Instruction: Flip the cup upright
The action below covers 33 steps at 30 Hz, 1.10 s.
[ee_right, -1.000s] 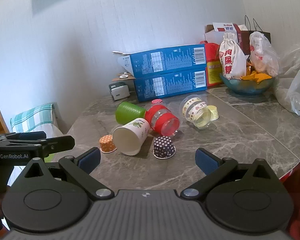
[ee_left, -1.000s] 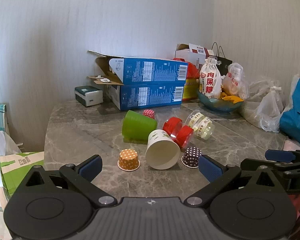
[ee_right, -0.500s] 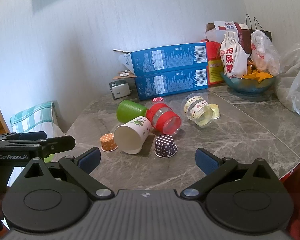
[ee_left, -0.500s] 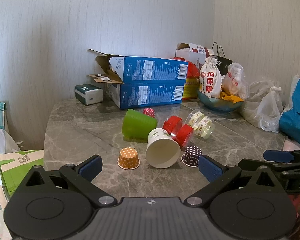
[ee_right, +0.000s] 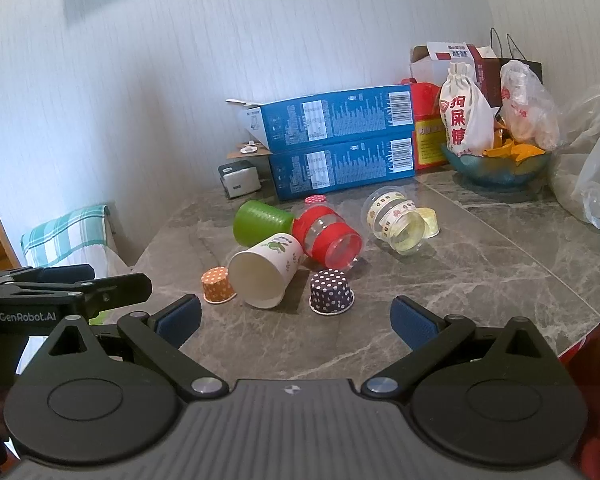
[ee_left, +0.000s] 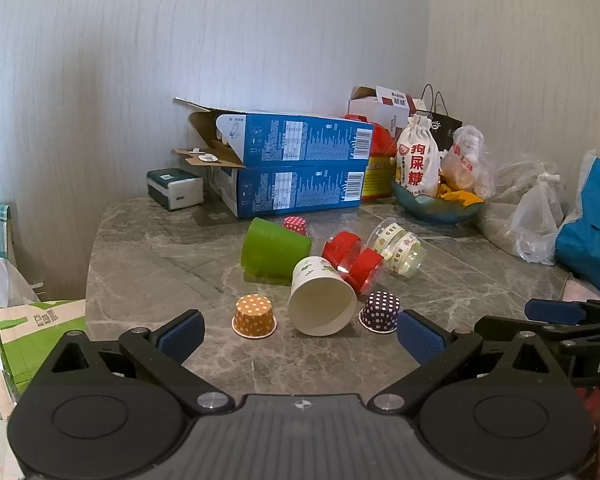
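Observation:
Several cups lie tipped on the grey marble table [ee_left: 148, 264]: a white paper cup [ee_left: 322, 300] [ee_right: 264, 276] with its mouth toward me, a green cup [ee_left: 274, 248] [ee_right: 262, 222], a red-banded clear cup [ee_left: 354, 260] [ee_right: 328, 236] and a clear printed cup [ee_left: 400, 246] [ee_right: 396, 222]. Small dotted cups stand upside down: orange [ee_left: 254, 316] [ee_right: 217, 290] and dark purple [ee_left: 380, 312] [ee_right: 331, 292]. My left gripper [ee_left: 300, 334] is open and empty, just short of the white cup. My right gripper [ee_right: 296, 320] is open and empty, near the purple cup.
Two stacked blue boxes [ee_left: 300, 172] [ee_right: 340, 144], a small printer-like box [ee_left: 175, 188], a blue bowl with a cloth bag [ee_left: 432, 196] [ee_right: 496, 164] and plastic bags [ee_left: 536, 216] line the back. A small red dotted cup [ee_left: 295, 224] sits behind the green one. The table edge curves at the right [ee_right: 572, 320].
Both grippers have crept slightly forward toward the cups. The cups have not moved and both grippers stay open.

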Tool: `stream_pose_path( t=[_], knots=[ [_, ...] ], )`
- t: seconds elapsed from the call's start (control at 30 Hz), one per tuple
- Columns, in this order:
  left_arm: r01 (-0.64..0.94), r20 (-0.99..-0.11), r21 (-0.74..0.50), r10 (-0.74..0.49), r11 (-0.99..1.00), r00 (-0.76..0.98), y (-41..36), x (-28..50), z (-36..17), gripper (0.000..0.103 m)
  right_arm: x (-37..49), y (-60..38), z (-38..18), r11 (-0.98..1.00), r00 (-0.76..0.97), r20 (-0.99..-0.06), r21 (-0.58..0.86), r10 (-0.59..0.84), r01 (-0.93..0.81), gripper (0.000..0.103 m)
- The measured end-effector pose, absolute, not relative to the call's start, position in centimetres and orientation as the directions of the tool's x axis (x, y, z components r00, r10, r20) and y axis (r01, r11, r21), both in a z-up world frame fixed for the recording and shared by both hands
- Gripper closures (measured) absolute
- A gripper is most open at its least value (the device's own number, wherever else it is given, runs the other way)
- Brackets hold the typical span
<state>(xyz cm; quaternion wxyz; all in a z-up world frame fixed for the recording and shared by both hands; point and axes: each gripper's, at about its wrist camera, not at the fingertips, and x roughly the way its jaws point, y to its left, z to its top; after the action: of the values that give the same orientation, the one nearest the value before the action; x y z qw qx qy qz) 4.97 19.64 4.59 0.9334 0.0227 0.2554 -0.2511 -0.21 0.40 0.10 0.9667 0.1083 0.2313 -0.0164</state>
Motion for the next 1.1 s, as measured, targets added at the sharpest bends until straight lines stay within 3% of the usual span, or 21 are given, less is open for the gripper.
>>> stream_pose_path(
  t=[1.1],
  knots=[
    [0.493,-0.446,-0.105,-0.484,0.864,0.753,20.9,2.3,6.5,0.0,-2.7,1.8,2.2,0.98,0.908,-0.42,0.179,0.0,0.083,0.001]
  ],
)
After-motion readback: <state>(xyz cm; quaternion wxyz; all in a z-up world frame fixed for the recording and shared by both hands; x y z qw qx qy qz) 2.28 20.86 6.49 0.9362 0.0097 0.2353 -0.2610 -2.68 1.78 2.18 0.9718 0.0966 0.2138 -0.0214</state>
